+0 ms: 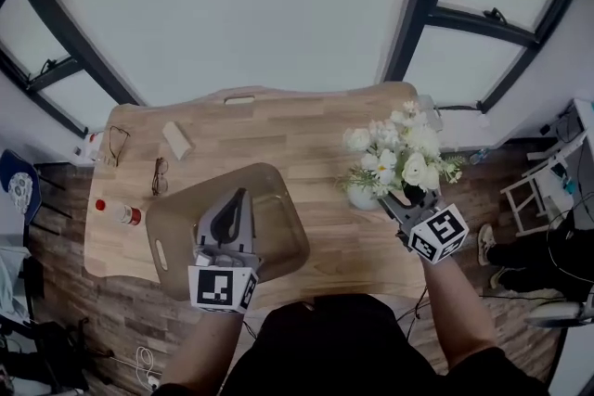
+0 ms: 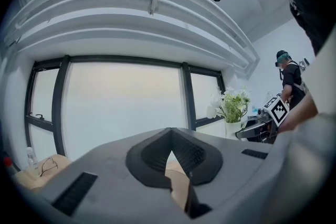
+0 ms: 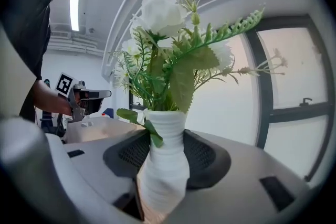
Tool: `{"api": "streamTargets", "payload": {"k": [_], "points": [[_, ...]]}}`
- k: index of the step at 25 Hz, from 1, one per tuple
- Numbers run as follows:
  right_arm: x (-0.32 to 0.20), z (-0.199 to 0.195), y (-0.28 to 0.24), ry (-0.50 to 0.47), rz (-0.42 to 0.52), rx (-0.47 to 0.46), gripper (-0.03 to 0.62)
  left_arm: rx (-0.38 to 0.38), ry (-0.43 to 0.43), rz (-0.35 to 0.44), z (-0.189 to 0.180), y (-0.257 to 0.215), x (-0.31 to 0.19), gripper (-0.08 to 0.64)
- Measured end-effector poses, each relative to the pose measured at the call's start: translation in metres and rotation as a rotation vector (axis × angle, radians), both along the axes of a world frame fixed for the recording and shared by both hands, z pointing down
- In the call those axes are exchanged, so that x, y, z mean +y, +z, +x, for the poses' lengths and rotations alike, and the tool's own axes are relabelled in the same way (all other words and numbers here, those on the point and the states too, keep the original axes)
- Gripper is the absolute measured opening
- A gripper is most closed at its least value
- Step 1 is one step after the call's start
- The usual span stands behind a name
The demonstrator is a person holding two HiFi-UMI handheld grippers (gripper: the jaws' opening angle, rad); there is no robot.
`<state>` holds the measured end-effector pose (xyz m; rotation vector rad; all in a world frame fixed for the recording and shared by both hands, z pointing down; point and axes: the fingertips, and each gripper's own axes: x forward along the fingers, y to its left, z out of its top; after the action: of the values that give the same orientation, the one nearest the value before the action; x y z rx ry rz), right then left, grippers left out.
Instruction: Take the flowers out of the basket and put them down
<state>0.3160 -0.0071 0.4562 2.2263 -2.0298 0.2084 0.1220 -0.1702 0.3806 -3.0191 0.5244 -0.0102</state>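
Two grippers over one wooden table (image 1: pixel 316 130), listed left to right.
- Red-capped bottle (image 1: pixel 119 213) at the table's 9 o'clock edge; glasses (image 1: pixel 160 175) just beside it toward 1 o'clock.
- Basket (image 1: pixel 278 199), translucent brown, at 7 o'clock.
- Left gripper (image 2: pixel 170 131) above the basket, jaw tips pressed together on nothing.
- Flowers (image 1: pixel 401 148), white with green leaves, in a white vase (image 1: pixel 362 197) at 3 o'clock, outside the basket.
- Right gripper (image 3: pixel 165 152), jaws pinching the vase body from 4 o'clock.
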Motion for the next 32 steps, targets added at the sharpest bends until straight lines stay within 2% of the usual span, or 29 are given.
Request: {"api": "streamTargets", "payload": {"k": [19,32], "points": [[-0.008,0.035,0.084,0.081,-0.03,0.007,0.22,-0.089,-0.027,-0.052,0.008,0.057,-0.025,0.005],[-0.018,0.048,0.127,0.072,-0.06,0.03,0.22,-0.112,-0.029,-0.07,0.022,0.071,-0.027,0.005]]}}
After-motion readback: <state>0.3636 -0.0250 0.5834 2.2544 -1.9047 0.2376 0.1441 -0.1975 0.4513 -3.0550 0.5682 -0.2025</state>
